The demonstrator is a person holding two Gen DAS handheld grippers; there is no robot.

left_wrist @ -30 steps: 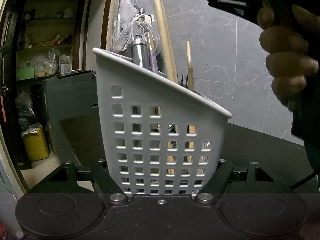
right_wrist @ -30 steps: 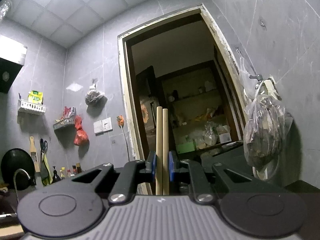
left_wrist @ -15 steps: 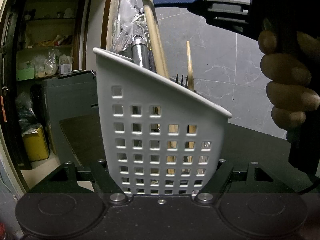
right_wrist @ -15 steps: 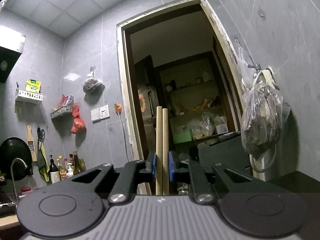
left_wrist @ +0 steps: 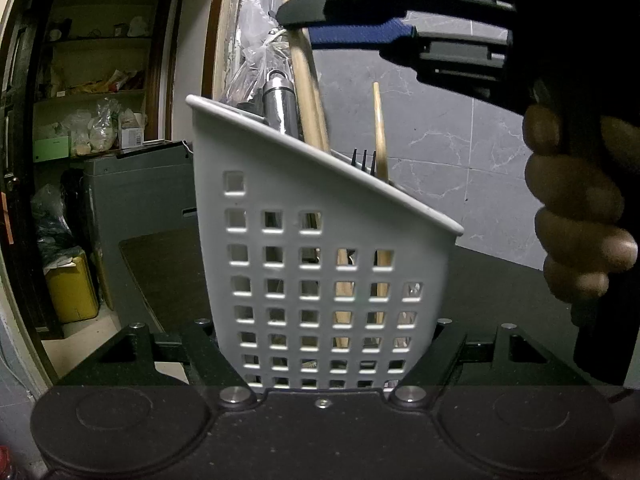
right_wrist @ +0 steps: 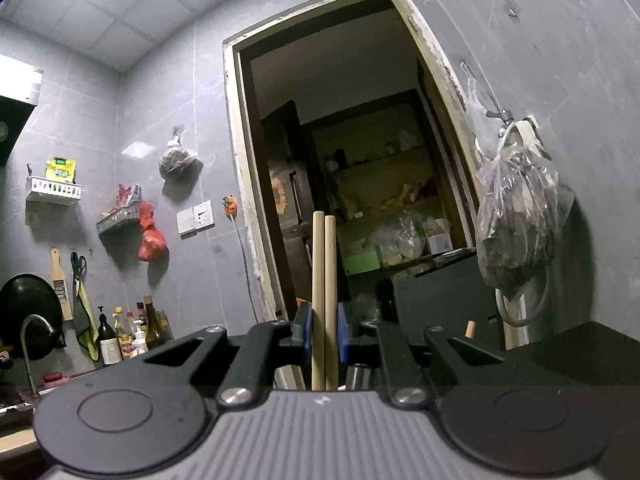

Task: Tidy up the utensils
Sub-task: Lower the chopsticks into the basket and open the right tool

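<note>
Right gripper [right_wrist: 324,334]: the blue-padded jaws are clamped on a pair of wooden chopsticks [right_wrist: 323,280], which stand upright and side by side between the pads, their blunt ends toward twelve o'clock. In the left wrist view the same right gripper [left_wrist: 304,20] enters from two o'clock, gripped by a hand [left_wrist: 576,208], and the chopsticks [left_wrist: 306,80] slant down from twelve o'clock into the white utensil basket [left_wrist: 316,280], their lower ends visible through its square holes.

Left gripper [left_wrist: 320,344]: the black jaws are closed on the two sides of the utensil basket near its base, one arm at seven o'clock and one at five o'clock; the pads themselves are hidden, so contact is probable rather than certain.

Basket contents: a steel-handled utensil [left_wrist: 280,104] stands just beside the chopsticks at eleven o'clock, a single wooden stick [left_wrist: 379,132] rises near one o'clock, and dark fork tines [left_wrist: 365,160] show beside it above the sloping rim.

Surroundings: the basket rests over a dark countertop [left_wrist: 500,292]. A doorway [right_wrist: 352,160] opens behind, with a filled plastic bag [right_wrist: 516,216] hanging on the grey tiled wall at three o'clock in the right wrist view.
</note>
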